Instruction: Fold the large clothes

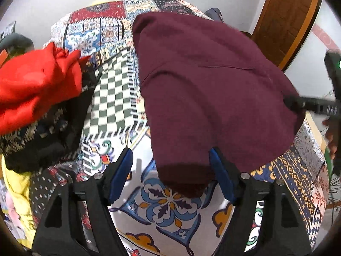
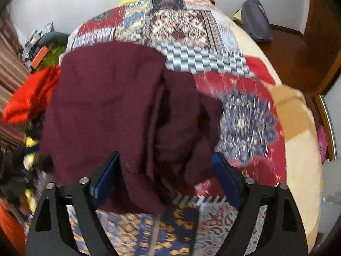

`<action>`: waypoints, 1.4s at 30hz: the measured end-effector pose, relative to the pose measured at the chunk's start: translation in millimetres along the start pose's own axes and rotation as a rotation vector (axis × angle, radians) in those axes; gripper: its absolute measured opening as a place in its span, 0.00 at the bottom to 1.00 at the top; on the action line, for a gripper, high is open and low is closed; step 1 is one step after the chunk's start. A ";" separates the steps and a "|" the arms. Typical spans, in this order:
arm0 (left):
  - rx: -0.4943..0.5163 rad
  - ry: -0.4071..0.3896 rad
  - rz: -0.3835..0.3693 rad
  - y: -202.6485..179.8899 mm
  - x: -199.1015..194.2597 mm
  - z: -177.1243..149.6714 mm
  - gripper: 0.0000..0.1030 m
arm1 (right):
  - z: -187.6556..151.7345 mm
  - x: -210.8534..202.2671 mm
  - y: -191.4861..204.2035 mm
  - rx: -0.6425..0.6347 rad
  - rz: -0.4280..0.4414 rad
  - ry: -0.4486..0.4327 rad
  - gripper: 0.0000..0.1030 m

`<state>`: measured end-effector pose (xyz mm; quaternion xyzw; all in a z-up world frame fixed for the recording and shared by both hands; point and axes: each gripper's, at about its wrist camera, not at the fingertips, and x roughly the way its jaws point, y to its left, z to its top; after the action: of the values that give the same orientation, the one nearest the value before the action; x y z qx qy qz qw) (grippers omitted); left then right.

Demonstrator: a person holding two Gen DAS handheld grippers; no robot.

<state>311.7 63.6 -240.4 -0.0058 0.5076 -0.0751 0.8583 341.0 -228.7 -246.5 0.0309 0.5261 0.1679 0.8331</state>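
Left hand-held gripper (image 1: 171,175): pointed steeply down over the bed, jaws spread wide; the garment's lower corner lay between the blue pads, one pad at its edge, no squeeze evident.
Right hand-held gripper (image 2: 165,178): also angled steeply down, jaws wide apart, bunched cloth between them, unpinched.
Maroon knitted garment (image 1: 204,81): lay partly folded on the patchwork-patterned bedspread (image 1: 170,202).
Crumpled red cloth (image 1: 36,83): heaped left of the garment.

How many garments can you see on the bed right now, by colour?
Maroon garment, partly folded: 1
Red garment, crumpled: 1
Black patterned garment, under the red one: 1
Yellow garment, at the bed's edge: 1
Total: 4
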 end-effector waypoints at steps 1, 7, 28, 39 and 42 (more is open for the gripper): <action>-0.015 0.002 -0.006 1.3 0.8 -2.3 0.73 | -5.4 1.0 1.2 -0.010 -0.004 -0.006 0.83; -0.038 0.005 0.002 1.6 -5.3 -14.5 0.72 | -22.2 -8.1 -0.4 0.021 -0.007 -0.019 0.84; -0.028 -0.131 0.082 21.9 -63.2 22.5 0.72 | 6.9 -67.7 12.3 -0.011 -0.012 -0.159 0.86; -0.237 -0.002 -0.248 44.6 8.9 40.5 0.72 | 11.3 2.9 -19.2 0.173 0.174 -0.032 0.87; -0.314 0.017 -0.359 55.5 26.1 43.6 0.72 | 12.7 10.3 -34.8 0.214 0.245 -0.003 0.93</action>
<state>368.9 112.1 -246.7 -0.2286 0.5110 -0.1466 0.8155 364.9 -256.7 -257.7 0.1837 0.5322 0.2115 0.7989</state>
